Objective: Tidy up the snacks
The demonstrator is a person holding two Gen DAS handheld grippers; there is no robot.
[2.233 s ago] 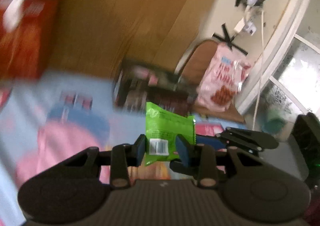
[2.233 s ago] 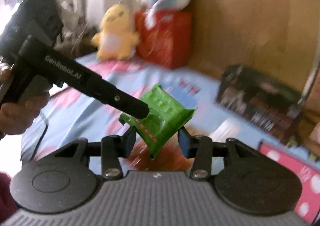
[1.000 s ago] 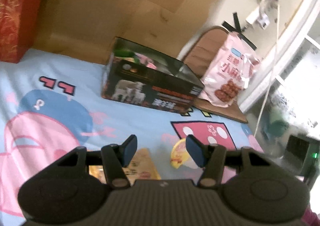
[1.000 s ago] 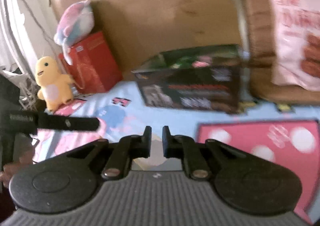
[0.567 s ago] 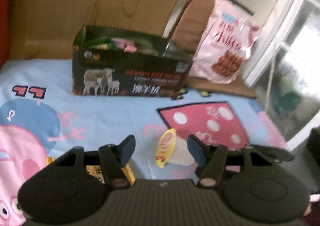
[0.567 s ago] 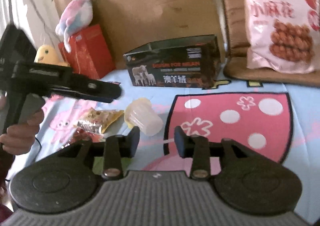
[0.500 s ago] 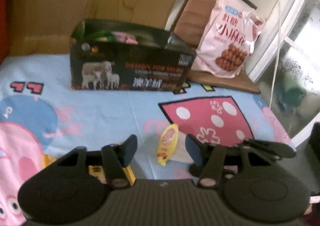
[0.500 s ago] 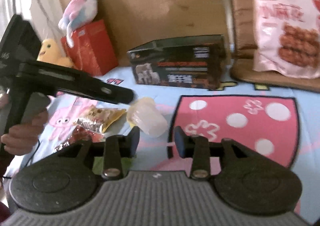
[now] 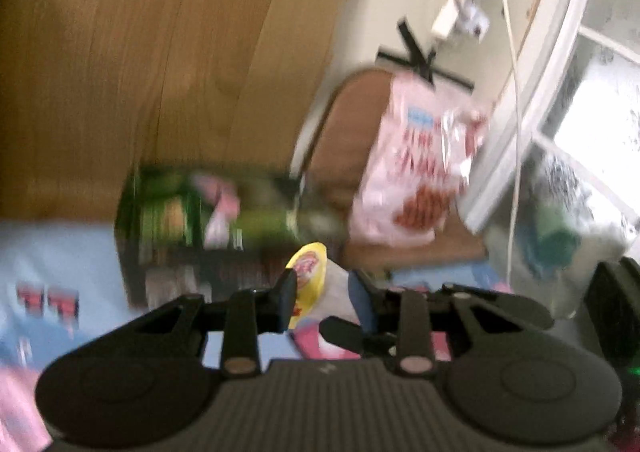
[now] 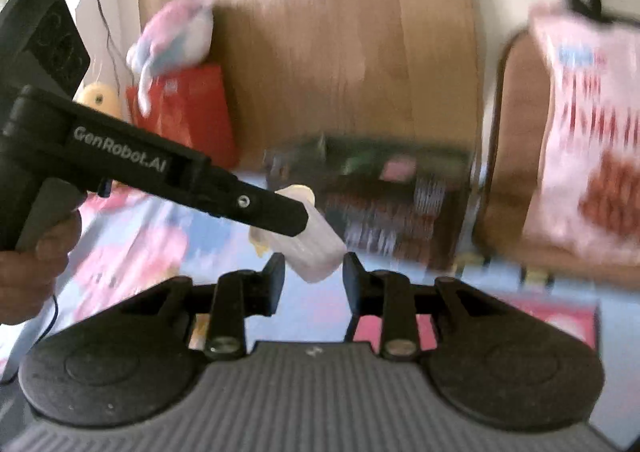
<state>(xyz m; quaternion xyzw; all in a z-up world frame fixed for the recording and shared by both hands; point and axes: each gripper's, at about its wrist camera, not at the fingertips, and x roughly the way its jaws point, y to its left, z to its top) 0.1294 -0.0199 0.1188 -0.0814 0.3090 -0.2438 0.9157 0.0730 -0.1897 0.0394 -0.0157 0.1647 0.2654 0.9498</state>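
Observation:
A clear jelly cup (image 9: pixel 310 268) with a yellow lid hangs above the mat, and my left gripper (image 9: pixel 322 288) is shut on it. In the right wrist view the left gripper (image 10: pixel 294 219) reaches in from the left with the jelly cup (image 10: pixel 316 252). The cup's base sits between the fingertips of my right gripper (image 10: pixel 314 272), whose jaws are closing; I see no firm press. Behind stands a dark open box (image 10: pixel 380 203) with green and pink packets inside, also the dark box (image 9: pixel 208 252) in the blurred left wrist view.
A large pink snack bag (image 10: pixel 592 151) leans on a brown cushion (image 9: pixel 344 131) at the right. A red box (image 10: pixel 188 111), a plush toy (image 10: pixel 172 39) and a yellow duck (image 10: pixel 98 97) stand at the back left. A hand (image 10: pixel 36 272) holds the left gripper. Cartoon mat (image 9: pixel 52 252) below.
The left gripper shut on the jelly cup, which lay on the mat, and lifted it toward the box. The right gripper's tips now flank the cup's base.

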